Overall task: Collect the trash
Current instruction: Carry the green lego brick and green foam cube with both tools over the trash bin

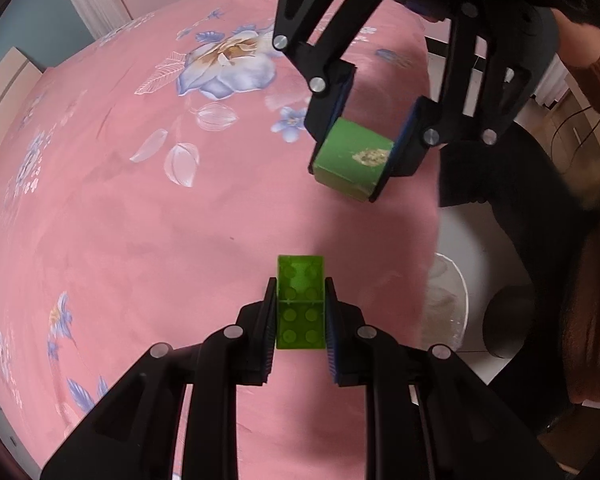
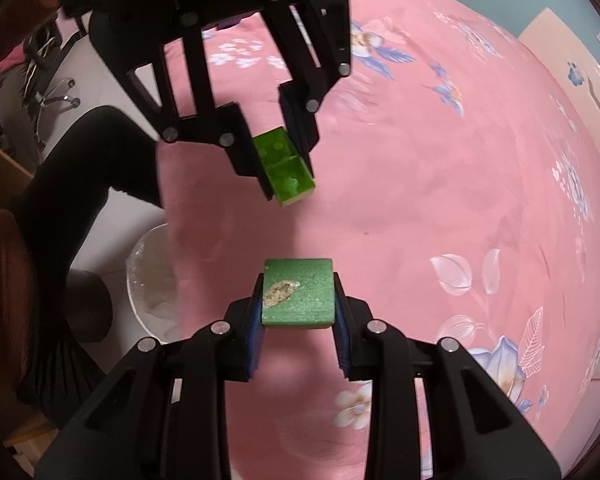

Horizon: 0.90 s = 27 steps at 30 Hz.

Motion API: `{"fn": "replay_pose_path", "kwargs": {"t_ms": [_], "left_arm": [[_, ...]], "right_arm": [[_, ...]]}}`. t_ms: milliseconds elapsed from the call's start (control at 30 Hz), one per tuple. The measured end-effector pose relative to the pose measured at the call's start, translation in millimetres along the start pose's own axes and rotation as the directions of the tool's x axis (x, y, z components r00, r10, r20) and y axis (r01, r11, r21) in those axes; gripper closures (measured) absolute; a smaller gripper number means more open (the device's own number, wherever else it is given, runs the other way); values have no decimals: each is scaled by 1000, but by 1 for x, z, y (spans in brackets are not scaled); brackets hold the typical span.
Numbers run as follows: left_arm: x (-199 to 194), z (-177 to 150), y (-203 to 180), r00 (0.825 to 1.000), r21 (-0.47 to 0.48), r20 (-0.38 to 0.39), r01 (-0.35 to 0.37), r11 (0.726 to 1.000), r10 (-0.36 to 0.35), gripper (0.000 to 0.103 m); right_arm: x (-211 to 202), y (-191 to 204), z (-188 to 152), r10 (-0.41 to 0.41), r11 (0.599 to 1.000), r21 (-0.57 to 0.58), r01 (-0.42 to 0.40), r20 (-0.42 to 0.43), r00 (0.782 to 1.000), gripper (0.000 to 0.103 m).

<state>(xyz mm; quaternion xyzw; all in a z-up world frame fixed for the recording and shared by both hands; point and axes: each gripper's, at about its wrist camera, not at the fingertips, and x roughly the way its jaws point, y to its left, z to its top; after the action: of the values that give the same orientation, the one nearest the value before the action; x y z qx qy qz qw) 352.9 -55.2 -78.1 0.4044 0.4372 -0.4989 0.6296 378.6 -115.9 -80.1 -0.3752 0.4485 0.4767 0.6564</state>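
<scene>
Left wrist view first: the left tongs [image 1: 300,312] are clamped on a translucent green toy brick [image 1: 301,300], studs facing the camera, held up above a pink bedspread [image 1: 140,220] with blue and white flowers printed on it. Further up in the same shot the right tongs [image 1: 354,152] come in from the top and pinch a solid green block [image 1: 350,160] that has a scuffed tan patch on its face. Off the right edge of the bed, down on the floor, there's a white bin [image 1: 456,300] with a clear liner, and a person's dark-clothed leg [image 1: 500,184] next to it.

Right wrist view: same deal mirrored. The right tongs [image 2: 298,300] squeeze the green block [image 2: 298,294] by its two sides, worn patch facing up at the lens. The left tongs [image 2: 284,164] hang in from the top with the brick [image 2: 286,170] gripped between the pads. Both pieces are in the air over the bedspread [image 2: 420,200], near its edge, well apart from each other. The bin [image 2: 148,280] sits on the floor at the left, partly hidden by the bed edge, with the leg [image 2: 80,168] above it.
</scene>
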Motion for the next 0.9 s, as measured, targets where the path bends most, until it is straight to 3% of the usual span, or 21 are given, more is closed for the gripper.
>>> {"fn": "replay_pose_path", "kwargs": {"t_ms": [400, 900], "left_arm": [[-12, -11, -57, 1000, 2, 5, -7, 1000, 7, 79], [4, -37, -118, 1000, 13, 12, 18, 1000, -18, 79]], "right_arm": [[-11, 67, -1, 19, 999, -50, -21, -33, 999, 72], [-1, 140, -12, 21, 994, -102, -27, -57, 998, 72]]}}
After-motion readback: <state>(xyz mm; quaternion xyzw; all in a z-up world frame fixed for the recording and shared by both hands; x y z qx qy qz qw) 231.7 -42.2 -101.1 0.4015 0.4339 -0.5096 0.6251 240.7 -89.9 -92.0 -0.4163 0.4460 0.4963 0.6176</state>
